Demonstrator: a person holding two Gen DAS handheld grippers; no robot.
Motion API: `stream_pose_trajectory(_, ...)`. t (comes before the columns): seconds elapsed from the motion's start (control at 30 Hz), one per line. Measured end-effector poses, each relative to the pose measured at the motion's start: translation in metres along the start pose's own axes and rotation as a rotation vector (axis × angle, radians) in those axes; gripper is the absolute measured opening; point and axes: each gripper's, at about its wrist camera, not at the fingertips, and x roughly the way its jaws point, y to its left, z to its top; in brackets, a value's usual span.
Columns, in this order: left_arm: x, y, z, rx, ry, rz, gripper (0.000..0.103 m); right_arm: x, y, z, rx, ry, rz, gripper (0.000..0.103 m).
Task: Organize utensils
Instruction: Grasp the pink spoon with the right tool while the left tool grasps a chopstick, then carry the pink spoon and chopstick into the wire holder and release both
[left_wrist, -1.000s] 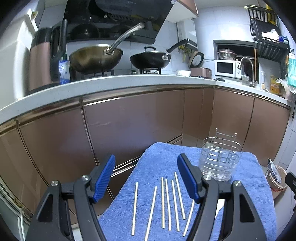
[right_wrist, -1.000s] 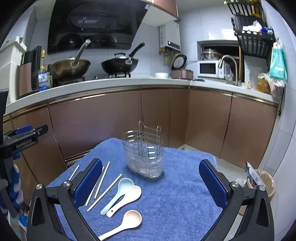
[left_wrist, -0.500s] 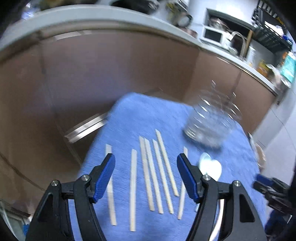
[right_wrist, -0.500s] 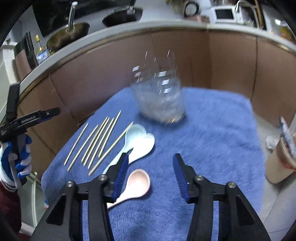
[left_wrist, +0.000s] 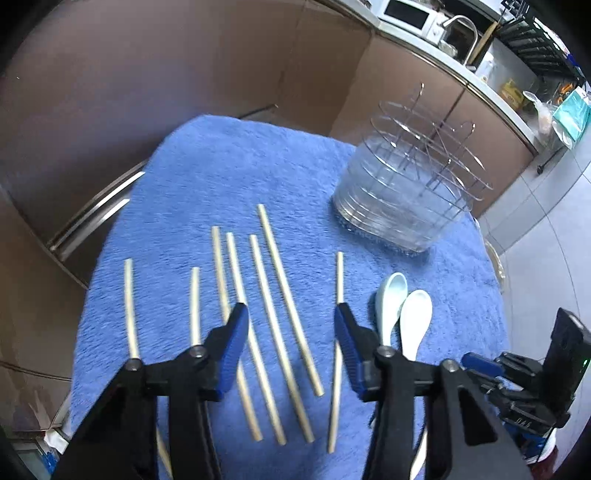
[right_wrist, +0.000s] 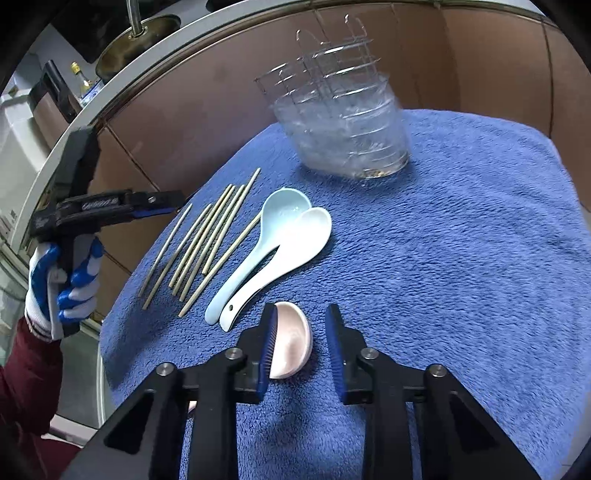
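Left tongs (left_wrist: 290, 325) parted wide, gripping nothing, poised over a row of seven wooden chopsticks (left_wrist: 271, 314) lying roughly parallel on the blue towel (left_wrist: 221, 173); right tongs (right_wrist: 301, 341) also apart and empty, the pink spoon (right_wrist: 291, 345) bowl lying between the blue pads, touching the left pad; whether the far pad touches it, cannot tell. Pale blue spoon (right_wrist: 258, 243) and white spoon (right_wrist: 291, 251) side by side, bowls touching, just right of the chopsticks. Wire utensil holder (right_wrist: 343, 122) in a clear tub upright at the towel's far edge. Raised lettering on the left tool's arm, too blurred to read. The towel covers the whole surface; brown cabinet fronts (left_wrist: 184, 66) behind; pale countertop (right_wrist: 110, 92) with wok (right_wrist: 144, 40), bottle, microwave (left_wrist: 410, 16), tap.
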Motion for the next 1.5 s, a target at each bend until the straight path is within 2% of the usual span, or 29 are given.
stream_pose_trajectory(0.17, 0.027, 0.001, 0.020, -0.016, 0.065, -0.004, 0.039, 0.013, -0.006, 0.002, -0.002, 0.023, 0.034, 0.025)
stream_pose_trajectory(0.27, 0.043, 0.001, 0.033, -0.024, 0.106, -0.005, 0.032, 0.016, -0.008, 0.002, 0.001, 0.034, 0.053, 0.024)
stream_pose_trajectory(0.43, 0.073, 0.005, 0.047, -0.053, 0.174, 0.043, 0.025, 0.024, -0.012, 0.005, -0.007, 0.047, 0.081, 0.021)
stream_pose_trajectory(0.7, 0.101, 0.007, 0.054, -0.060, 0.230, 0.073, 0.015, 0.032, -0.015, 0.010, -0.026, 0.090, 0.112, 0.017)
stream_pose_trajectory(0.77, 0.103, 0.007, 0.056, -0.059, 0.225, 0.089, 0.013, 0.034, -0.012, 0.009, -0.034, 0.100, 0.118, 0.013)
stream_pose_trajectory(0.8, 0.104, 0.008, 0.056, -0.063, 0.224, 0.096, 0.007, 0.036, -0.012, 0.009, -0.041, 0.105, 0.114, 0.011)
stream_pose_trajectory(0.9, 0.101, 0.010, 0.054, -0.087, 0.203, 0.089, 0.005, 0.030, -0.011, 0.007, -0.043, 0.094, 0.118, 0.010)
stream_pose_trajectory(1.07, 0.054, 0.005, 0.053, -0.085, 0.037, 0.035, 0.005, 0.002, -0.003, 0.013, -0.079, 0.028, 0.091, 0.010)
stream_pose_trajectory(1.17, 0.004, -0.008, 0.066, -0.067, -0.143, 0.003, 0.005, -0.029, 0.010, 0.032, -0.132, -0.057, 0.031, 0.010)
stream_pose_trajectory(1.2, -0.020, -0.014, 0.073, -0.062, -0.236, -0.017, 0.005, -0.040, 0.015, 0.041, -0.151, -0.092, 0.004, 0.010)
stream_pose_trajectory(1.27, -0.054, -0.024, 0.085, -0.064, -0.374, -0.050, 0.005, -0.066, 0.023, 0.061, -0.192, -0.183, -0.070, 0.010)
stream_pose_trajectory(1.3, -0.072, -0.030, 0.092, -0.064, -0.456, -0.062, 0.005, -0.080, 0.029, 0.074, -0.222, -0.242, -0.136, 0.010)
stream_pose_trajectory(1.4, -0.109, -0.054, 0.105, -0.049, -0.675, -0.037, 0.005, -0.113, 0.047, 0.109, -0.291, -0.410, -0.297, 0.010)
stream_pose_trajectory(1.5, -0.123, -0.076, 0.111, -0.044, -0.813, -0.056, 0.005, -0.127, 0.061, 0.138, -0.321, -0.537, -0.414, 0.010)
